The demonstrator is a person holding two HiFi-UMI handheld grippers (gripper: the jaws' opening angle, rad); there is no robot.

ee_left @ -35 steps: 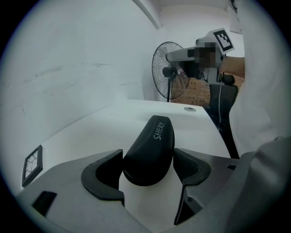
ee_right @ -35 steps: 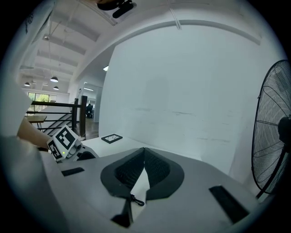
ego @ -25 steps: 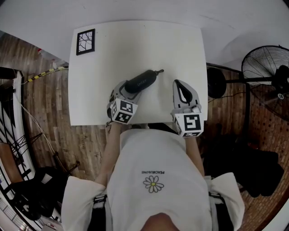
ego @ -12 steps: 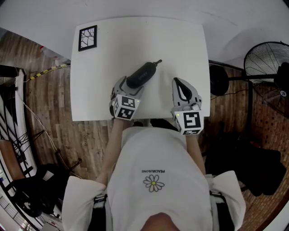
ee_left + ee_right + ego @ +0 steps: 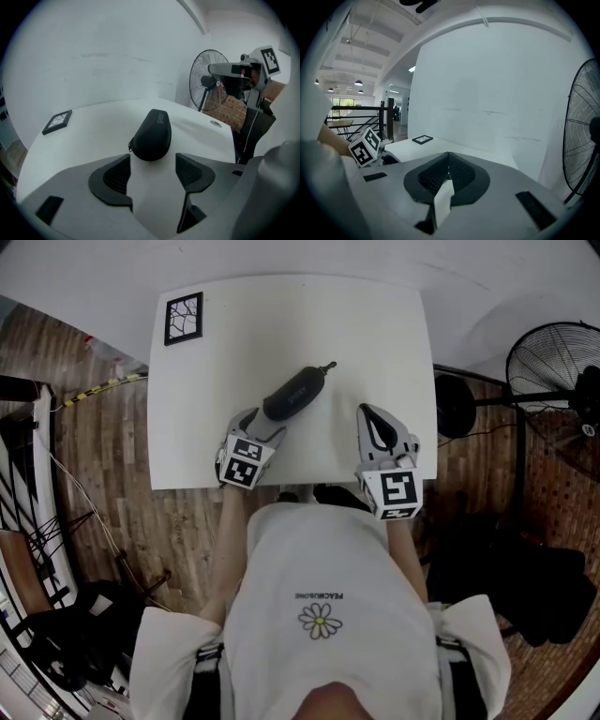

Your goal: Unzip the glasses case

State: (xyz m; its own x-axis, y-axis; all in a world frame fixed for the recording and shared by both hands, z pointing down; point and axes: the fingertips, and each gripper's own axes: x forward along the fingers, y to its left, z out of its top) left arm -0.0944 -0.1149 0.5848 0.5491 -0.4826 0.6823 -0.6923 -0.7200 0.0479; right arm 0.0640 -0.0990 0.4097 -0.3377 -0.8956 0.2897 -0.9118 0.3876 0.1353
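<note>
Two tools low over white worktop (image 5: 234, 334) in head view. At centre, lying diagonal: black glasses case (image 5: 295, 393), closed, small tab (image 5: 328, 366) sticking out at far-right end. Right at its near end: left tool (image 5: 262, 426), spread wide. Off to the right, apart from case: right tool (image 5: 370, 418), pinched shut, empty. Far-left corner: black framed card (image 5: 182, 319). Past worktop's right edge: fan (image 5: 553, 362). Left gripper view: left tool (image 5: 153, 161) gaping wide, though just narrowed a touch; pads clear of case (image 5: 152, 136), w/ its rounded near end at the mouth btwn the tips, untouched. Bare worktop (image 5: 93, 136) around it, card (image 5: 57, 122) far left, fan (image 5: 208, 79) behind at right. Right gripper view: right tool (image 5: 448, 161) w/ pads pressed together, nothing btwn them. Beyond: card (image 5: 422, 138) on worktop (image 5: 417, 150), fan (image 5: 583, 136) at right edge.
</note>
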